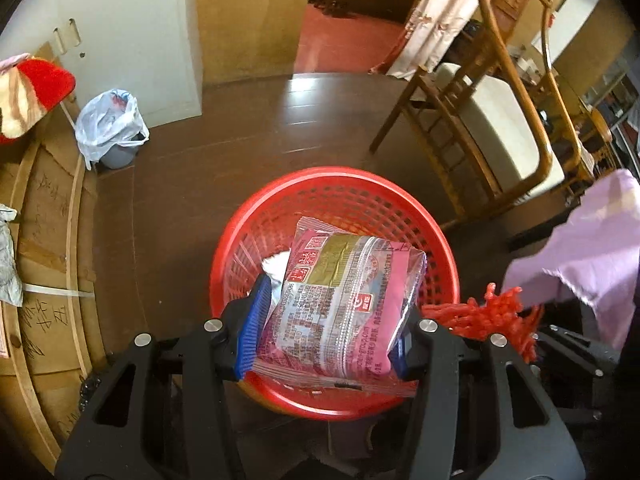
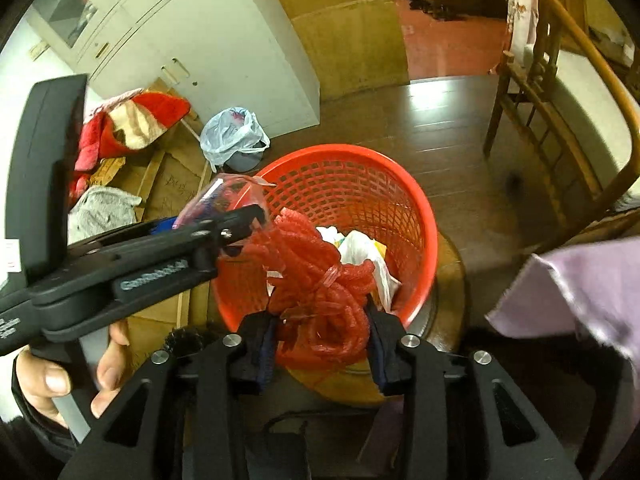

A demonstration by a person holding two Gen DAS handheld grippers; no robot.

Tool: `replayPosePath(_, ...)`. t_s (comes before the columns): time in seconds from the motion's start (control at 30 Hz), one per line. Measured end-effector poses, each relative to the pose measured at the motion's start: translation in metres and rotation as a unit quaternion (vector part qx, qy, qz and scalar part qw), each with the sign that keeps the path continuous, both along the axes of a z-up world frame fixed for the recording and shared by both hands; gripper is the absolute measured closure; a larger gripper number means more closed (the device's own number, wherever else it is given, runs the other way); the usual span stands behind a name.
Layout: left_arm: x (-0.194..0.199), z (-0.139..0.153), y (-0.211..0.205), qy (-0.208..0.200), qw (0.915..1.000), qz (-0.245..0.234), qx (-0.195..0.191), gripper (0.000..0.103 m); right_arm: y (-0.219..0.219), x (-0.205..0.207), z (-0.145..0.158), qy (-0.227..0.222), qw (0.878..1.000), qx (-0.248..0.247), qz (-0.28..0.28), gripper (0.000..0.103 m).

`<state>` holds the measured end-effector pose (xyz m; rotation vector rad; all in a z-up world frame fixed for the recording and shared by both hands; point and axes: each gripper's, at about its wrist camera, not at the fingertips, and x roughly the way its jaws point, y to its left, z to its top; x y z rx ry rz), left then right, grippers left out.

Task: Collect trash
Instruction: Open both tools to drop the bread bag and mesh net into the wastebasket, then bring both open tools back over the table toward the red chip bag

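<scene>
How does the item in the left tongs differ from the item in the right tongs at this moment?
The pink packet in the left tongs is a flat, printed, sealed wrapper; the red foam netting in the right tongs is a loose, tangled, plain-coloured bundle. The packet fills the full gap between its pads; the netting bulges above its pads. Both are clamped and held over the red basket.

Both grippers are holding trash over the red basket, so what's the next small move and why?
Probably open the left gripper first. It is clamped on the pink snack packet, which already hangs directly above the mouth of the red basket, so the packet should drop in. The right gripper holds the red foam netting over the same basket and could release next.
</scene>
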<state>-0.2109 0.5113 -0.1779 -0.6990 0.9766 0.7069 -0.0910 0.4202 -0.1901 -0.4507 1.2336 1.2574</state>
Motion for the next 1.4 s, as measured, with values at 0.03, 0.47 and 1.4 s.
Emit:
replayPosePath(0.03,0.001,0.0,0.003,0.0,1.0,0.001,-0.004,0.048,0.0,0.004,-0.002,0.005,1.0,0.004,-0.006,0.054)
replayPosePath(0.47,-0.003,0.019,0.005,-0.019,0.9998,0.007,-0.003,0.021,-0.025,0.019,0.017,-0.01,0.999,0.017,-0.039,0.033)
replayPosePath(1.4,0.143,0.191,-0.298,-0.129,0.9206,-0.349,0.117,0.013,-0.429,0.093,0.201,-0.183,0.903,0.101,-0.376,0.015)
